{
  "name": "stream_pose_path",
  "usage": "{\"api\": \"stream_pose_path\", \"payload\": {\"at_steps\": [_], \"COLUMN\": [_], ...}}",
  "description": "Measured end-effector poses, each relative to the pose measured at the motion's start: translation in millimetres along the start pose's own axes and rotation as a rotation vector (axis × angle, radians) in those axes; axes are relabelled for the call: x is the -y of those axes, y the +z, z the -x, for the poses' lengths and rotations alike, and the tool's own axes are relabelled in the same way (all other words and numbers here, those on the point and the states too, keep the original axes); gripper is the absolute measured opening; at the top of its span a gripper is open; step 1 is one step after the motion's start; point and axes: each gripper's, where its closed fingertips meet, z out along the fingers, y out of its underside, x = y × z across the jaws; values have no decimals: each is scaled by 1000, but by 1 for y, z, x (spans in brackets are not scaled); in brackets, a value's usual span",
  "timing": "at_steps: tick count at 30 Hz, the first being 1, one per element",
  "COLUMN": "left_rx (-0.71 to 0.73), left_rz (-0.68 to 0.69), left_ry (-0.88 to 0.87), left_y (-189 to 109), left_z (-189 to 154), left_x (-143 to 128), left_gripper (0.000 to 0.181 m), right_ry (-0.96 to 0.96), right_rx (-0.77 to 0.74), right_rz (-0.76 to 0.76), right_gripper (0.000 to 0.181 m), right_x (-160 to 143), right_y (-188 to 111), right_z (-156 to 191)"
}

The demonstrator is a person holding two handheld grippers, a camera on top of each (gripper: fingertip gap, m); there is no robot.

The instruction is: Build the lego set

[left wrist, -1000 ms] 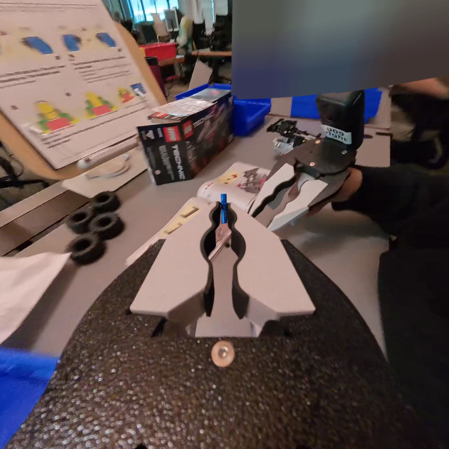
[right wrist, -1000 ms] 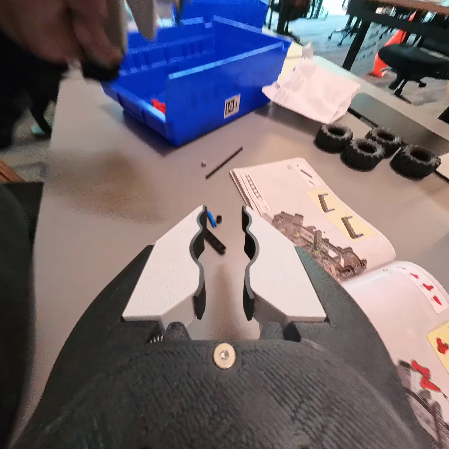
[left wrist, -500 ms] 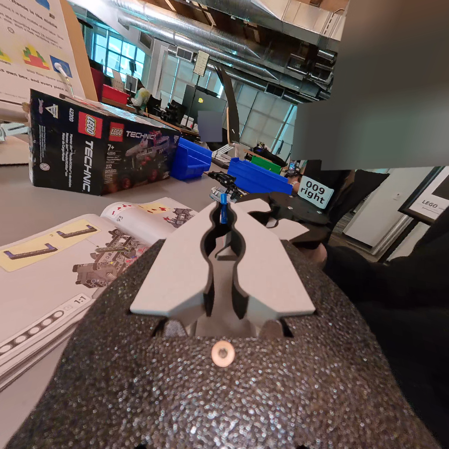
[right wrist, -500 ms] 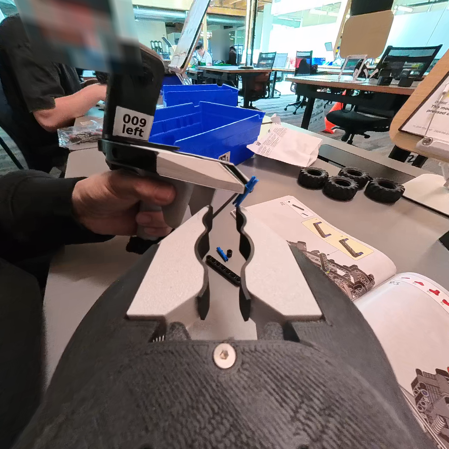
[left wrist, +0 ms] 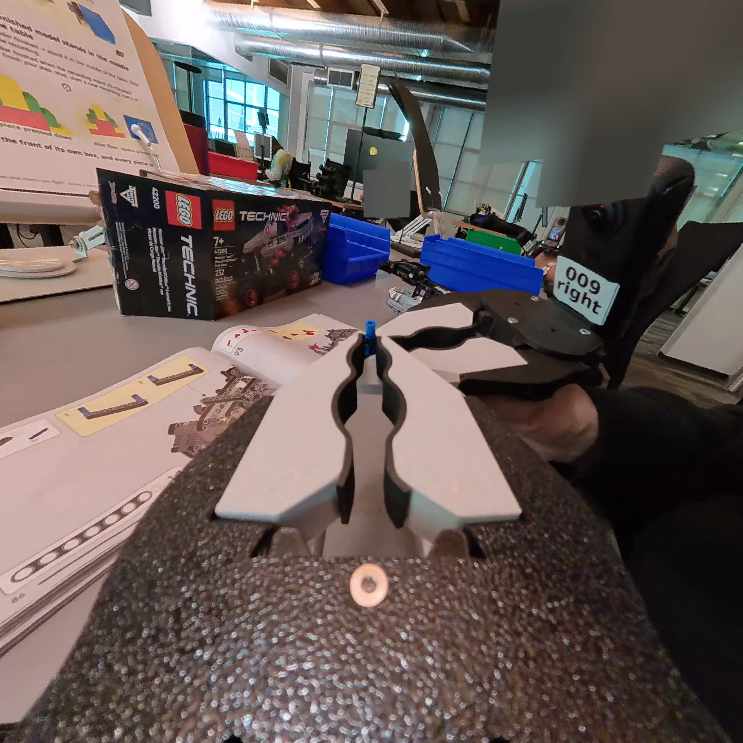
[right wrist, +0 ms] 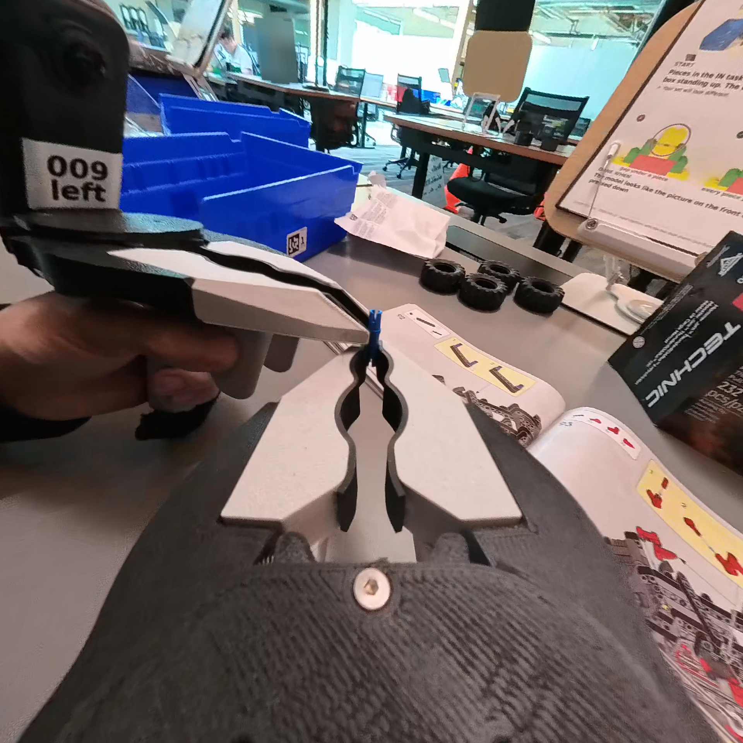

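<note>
My left gripper is shut on a small blue pin, which stands upright between its tips above the table. In the right wrist view the left gripper comes in from the left with the blue pin at its tip. My right gripper has its jaws narrowed round the pin's lower end, so both grippers grip the pin. The right gripper also shows in the left wrist view, with its tips meeting mine. An open instruction booklet lies under both.
A black Lego box stands behind the booklet. Several black tyres, a white paper bag and blue bins sit farther off. A part-built model is by another bin. A printed board stands at the left. My two grippers' fingertips are within a few centimetres of each other.
The left gripper brought the pin level with the right gripper's tips. The right gripper rose from the table, and its jaws narrowed onto the pin's lower end.
</note>
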Motion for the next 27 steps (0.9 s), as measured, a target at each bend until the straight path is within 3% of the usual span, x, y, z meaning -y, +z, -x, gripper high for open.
{"api": "stream_pose_path", "payload": {"at_steps": [11,27], "left_rx": [30,37], "left_rz": [162,266], "left_ry": [134,178], "left_y": [-14,-31], "left_z": [8,17], "left_x": [-13,-15], "left_gripper": [3,12], "right_ry": [-258,-319], "right_rx": [6,74], "right_rz": [124,189], "right_gripper": [1,1], "right_x": [-14,-25], "right_y": [8,17], "right_z": [6,20]}}
